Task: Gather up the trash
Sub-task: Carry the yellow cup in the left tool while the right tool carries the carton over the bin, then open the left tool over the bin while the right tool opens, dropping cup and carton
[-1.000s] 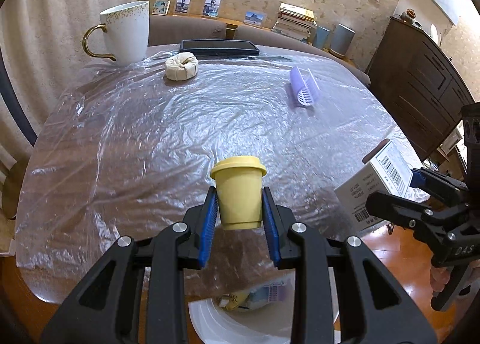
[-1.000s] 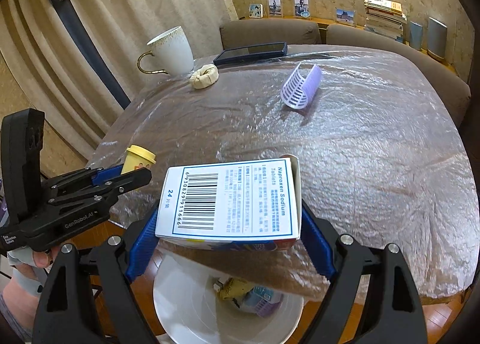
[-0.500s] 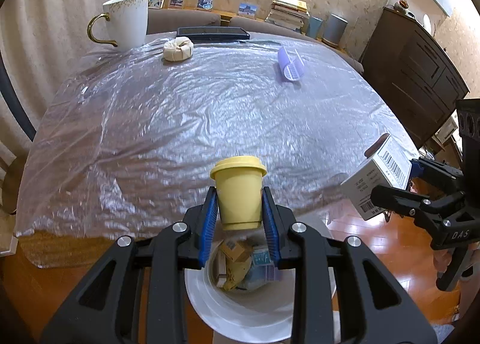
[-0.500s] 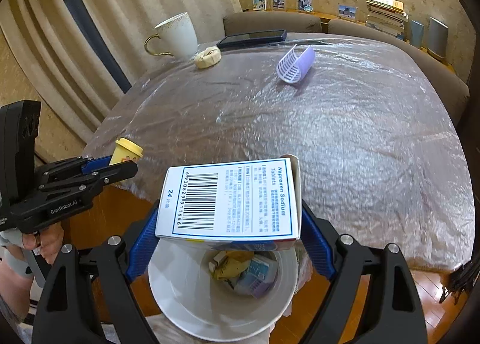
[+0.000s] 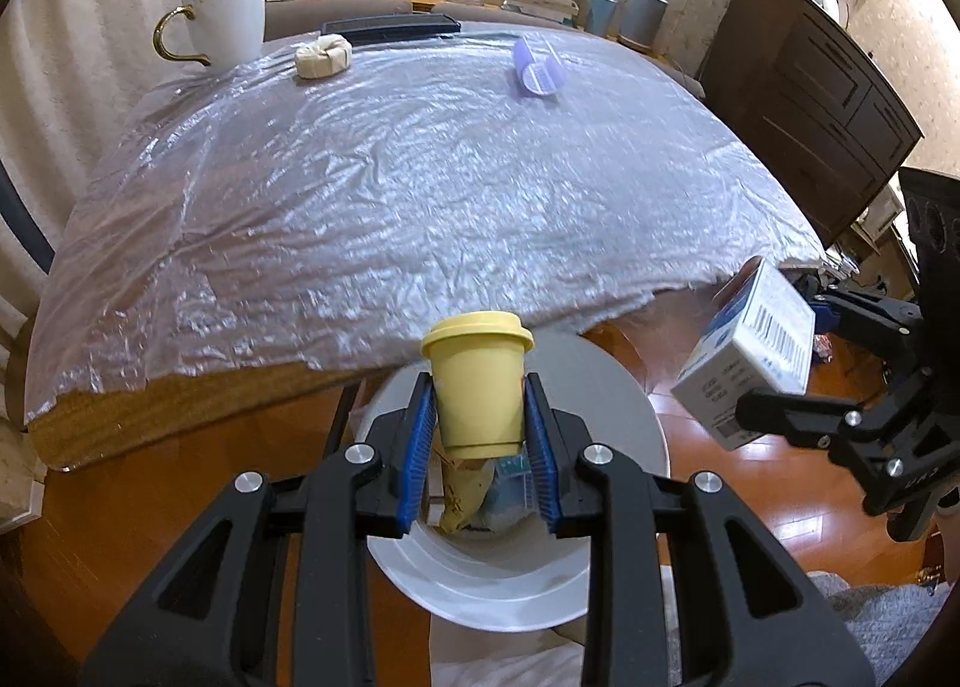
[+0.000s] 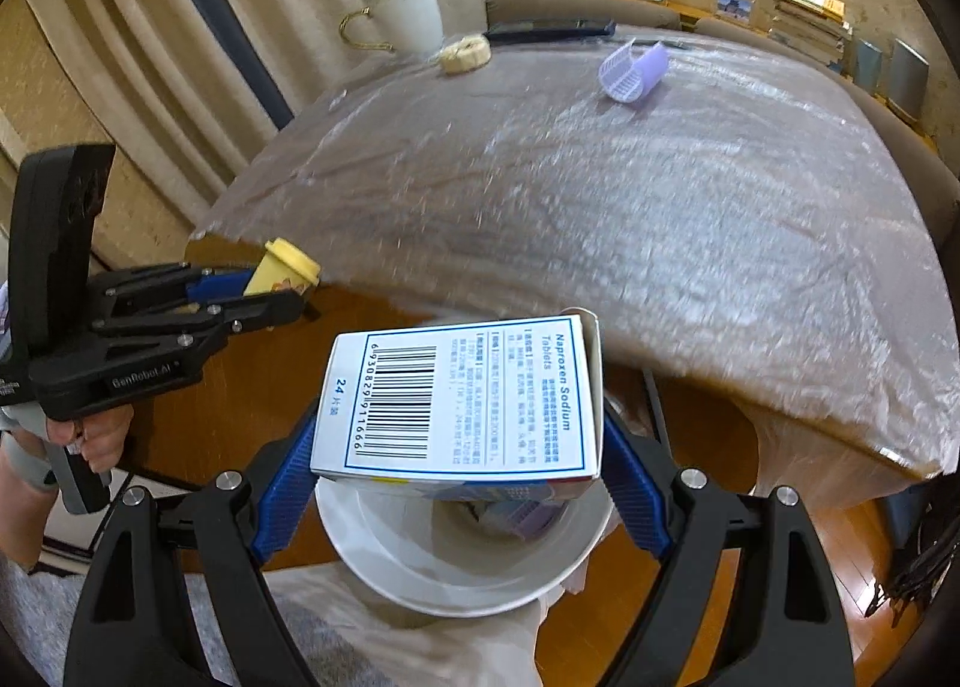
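My left gripper (image 5: 480,423) is shut on a small yellow lidded cup (image 5: 477,381) and holds it upright over the white waste bin (image 5: 624,387), which has several wrappers inside. My right gripper (image 6: 459,447) is shut on a white and blue tablet box (image 6: 462,396) and holds it flat over the same bin (image 6: 384,543). In the left wrist view the box (image 5: 747,363) hangs to the right of the bin. In the right wrist view the cup (image 6: 288,264) shows at the left beside the table edge.
The plastic-covered table (image 5: 384,207) lies beyond the bin. On its far side stand a white mug (image 5: 225,15), a cream round object (image 5: 324,57), a purple hair roller (image 5: 537,66) and a dark phone (image 5: 390,27). A dark cabinet (image 5: 810,105) stands at the right.
Both grippers have pulled back off the table edge and now hold the cup and the box over the bin on the floor. Both stay shut on their loads.
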Demonstrator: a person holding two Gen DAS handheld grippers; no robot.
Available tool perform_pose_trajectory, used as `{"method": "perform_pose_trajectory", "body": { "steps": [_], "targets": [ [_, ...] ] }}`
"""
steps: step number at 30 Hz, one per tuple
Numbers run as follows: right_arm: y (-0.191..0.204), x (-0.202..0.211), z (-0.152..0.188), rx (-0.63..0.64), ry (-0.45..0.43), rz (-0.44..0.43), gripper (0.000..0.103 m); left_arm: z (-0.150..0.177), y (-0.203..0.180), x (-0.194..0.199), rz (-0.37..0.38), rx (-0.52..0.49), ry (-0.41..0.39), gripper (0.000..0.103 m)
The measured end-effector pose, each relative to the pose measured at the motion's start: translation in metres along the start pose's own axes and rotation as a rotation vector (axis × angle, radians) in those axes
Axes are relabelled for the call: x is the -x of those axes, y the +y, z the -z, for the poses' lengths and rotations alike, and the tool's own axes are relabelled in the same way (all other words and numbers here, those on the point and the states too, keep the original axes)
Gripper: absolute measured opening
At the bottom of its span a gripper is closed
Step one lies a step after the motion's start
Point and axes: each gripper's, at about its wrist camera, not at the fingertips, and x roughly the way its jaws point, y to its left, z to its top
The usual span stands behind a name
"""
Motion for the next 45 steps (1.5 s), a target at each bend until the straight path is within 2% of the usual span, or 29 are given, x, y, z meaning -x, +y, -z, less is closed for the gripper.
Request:
{"method": "perform_pose_trajectory", "body": {
  "steps": [16, 30, 45],
  "targets": [
    [-0.003, -0.038, 0.024, 0.006, 0.102, 0.014, 0.083, 0.032, -0.015, -0.035, 0.017, -0.035, 0.123, 0.031],
    [-0.001, -0.077, 0.030, 0.041, 0.168, 0.029, 0.083, 0.054, -0.014, -0.074, -0.037, -0.027, 0.196, 0.031],
    [-0.004, -0.110, 0.036, 0.049, 0.227, 0.026, 0.083, 0.055, -0.008, -0.109, -0.087, -0.026, 0.254, 0.031]
  ]
}}
